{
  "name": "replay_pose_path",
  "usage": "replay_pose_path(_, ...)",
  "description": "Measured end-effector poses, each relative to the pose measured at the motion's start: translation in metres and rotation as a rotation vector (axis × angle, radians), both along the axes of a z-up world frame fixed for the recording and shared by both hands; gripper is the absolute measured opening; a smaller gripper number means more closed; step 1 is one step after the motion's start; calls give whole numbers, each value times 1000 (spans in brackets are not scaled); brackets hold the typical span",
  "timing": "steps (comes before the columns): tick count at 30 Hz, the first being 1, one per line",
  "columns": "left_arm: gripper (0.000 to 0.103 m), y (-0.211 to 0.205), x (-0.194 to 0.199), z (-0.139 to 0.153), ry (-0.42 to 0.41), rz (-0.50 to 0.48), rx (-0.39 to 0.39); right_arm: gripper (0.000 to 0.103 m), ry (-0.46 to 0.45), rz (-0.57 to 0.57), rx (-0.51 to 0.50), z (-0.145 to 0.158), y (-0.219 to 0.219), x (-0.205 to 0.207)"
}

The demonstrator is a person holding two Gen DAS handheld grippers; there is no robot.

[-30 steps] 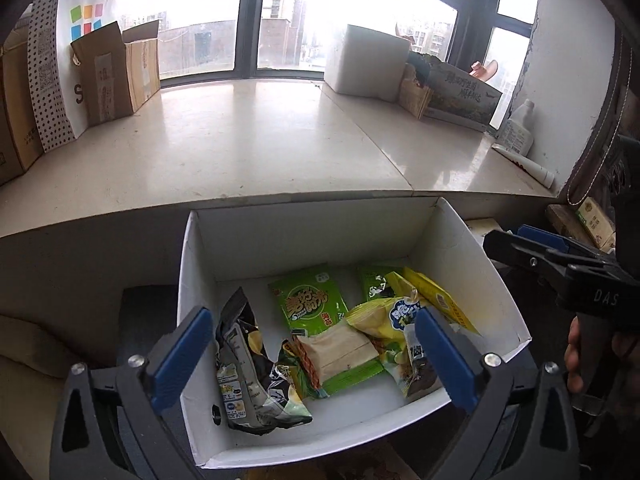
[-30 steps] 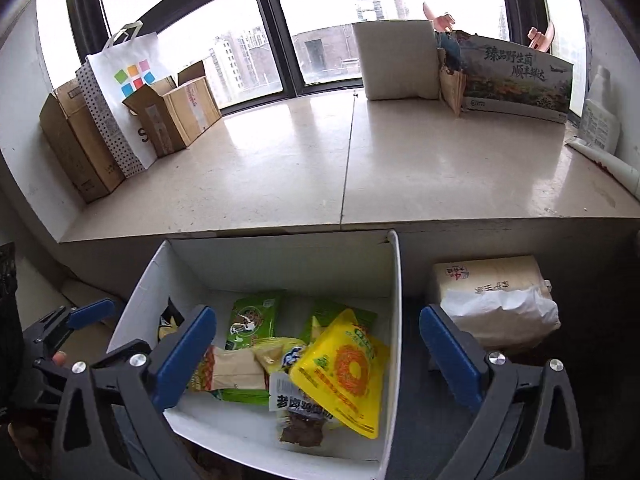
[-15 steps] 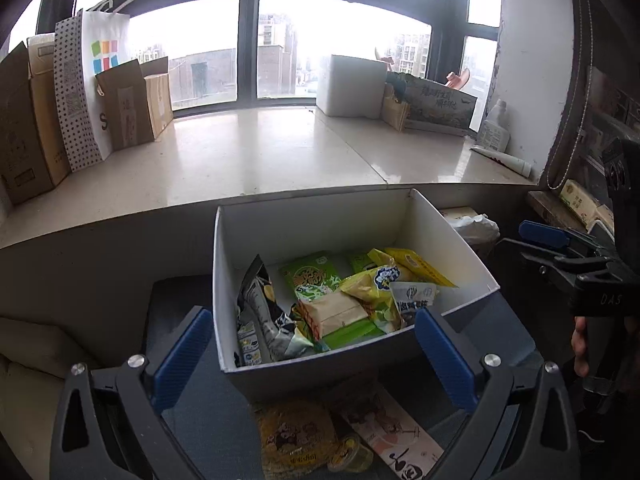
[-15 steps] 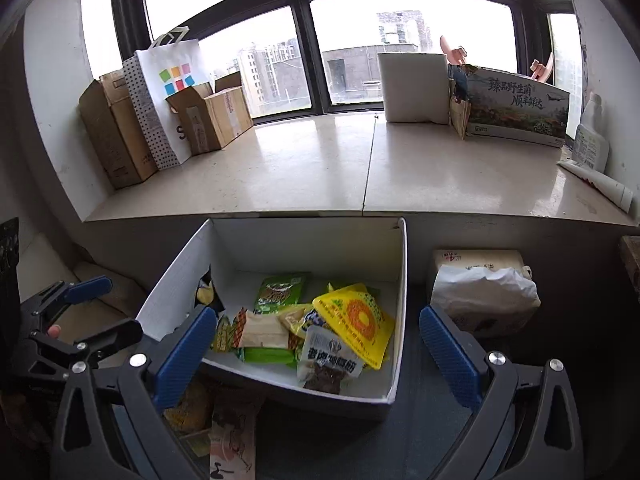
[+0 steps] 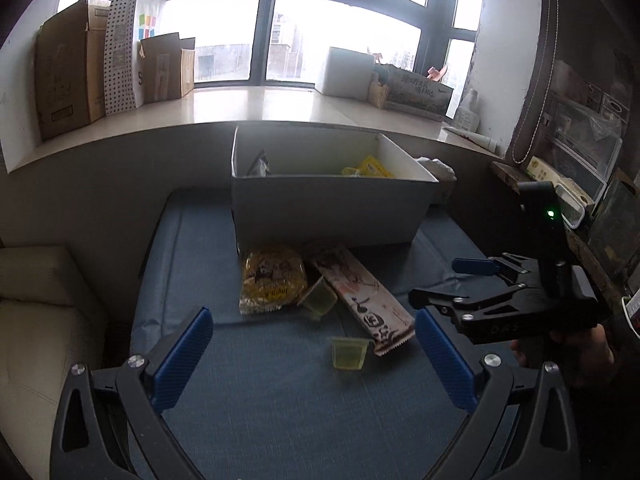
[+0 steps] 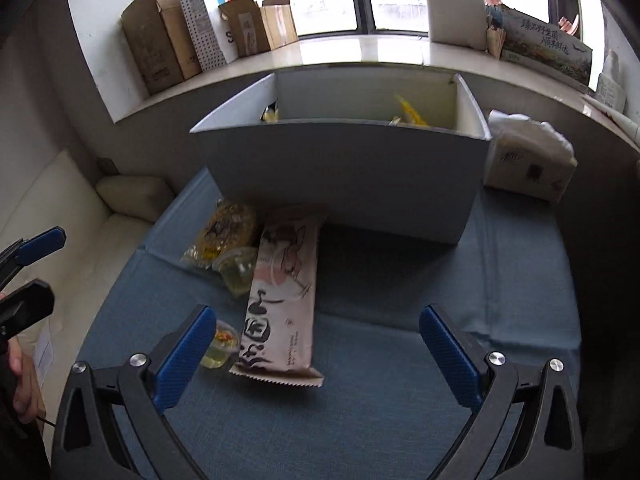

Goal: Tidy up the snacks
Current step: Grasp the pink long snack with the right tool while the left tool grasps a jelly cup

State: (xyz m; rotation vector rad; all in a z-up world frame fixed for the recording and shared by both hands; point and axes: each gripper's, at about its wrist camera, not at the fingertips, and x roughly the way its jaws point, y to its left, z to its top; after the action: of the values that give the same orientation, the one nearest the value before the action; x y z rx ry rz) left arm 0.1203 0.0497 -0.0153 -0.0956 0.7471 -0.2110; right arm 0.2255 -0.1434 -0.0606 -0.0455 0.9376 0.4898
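Note:
A white box [image 5: 328, 208] [image 6: 348, 172] with several snack packs inside stands on a blue cushion [image 5: 280, 400] [image 6: 400, 400]. In front of it lie a yellow packet [image 5: 272, 280] [image 6: 224, 236], a long pink-brown packet [image 5: 360, 300] [image 6: 286, 300] and two small jelly cups [image 5: 349, 354] [image 5: 318, 300] [image 6: 220, 350] [image 6: 238, 268]. My left gripper [image 5: 312, 360] hangs open over the cushion just short of the near cup. My right gripper [image 6: 318, 356] is open above the long packet's near end, and it shows at the right of the left wrist view [image 5: 452, 284].
A stone window ledge [image 5: 248, 108] behind the box carries cardboard boxes [image 5: 68, 80], a dotted bag [image 5: 128, 48] and a white block [image 5: 344, 72]. A tissue pack [image 6: 528, 160] sits right of the box. A cream sofa seat [image 6: 60, 248] lies left, cluttered shelves [image 5: 576, 168] right.
Both grippers have pulled back and down from over the box. The snacks inside are now mostly hidden behind its front wall, and the loose packets and cups on the cushion have come into view.

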Motion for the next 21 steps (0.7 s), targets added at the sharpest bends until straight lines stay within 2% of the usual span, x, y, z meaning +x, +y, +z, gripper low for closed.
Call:
replay_pose_path(6, 103, -6, -21, -19, 34, 2, 22, 103, 36, 73, -54, -28, 37, 8)
replay_pose_path(11, 103, -1, -26, -25, 47, 5, -5, 103, 90, 47, -32, -47, 47, 27)
replay_pose_path(13, 103, 1, -23, -27, 53, 10, -13, 101, 101, 33, -52, -53, 51, 33)
replay_pose_path(15, 103, 1, -21, -29, 55, 15, -9, 88, 106, 35, -69, -58, 55, 36)
replay_pose_path(17, 103, -1, -18, -33, 66, 7, -11, 67, 94, 26, -125, -61, 60, 38)
replay_pose_path(19, 103, -2, -13, -37, 77, 2, -8, 59, 85, 37, -153, -61, 66, 39)
replay_pose_path(21, 103, -6, -8, -41, 91, -3, 11, 59, 90, 41, -152, -61, 65, 39)
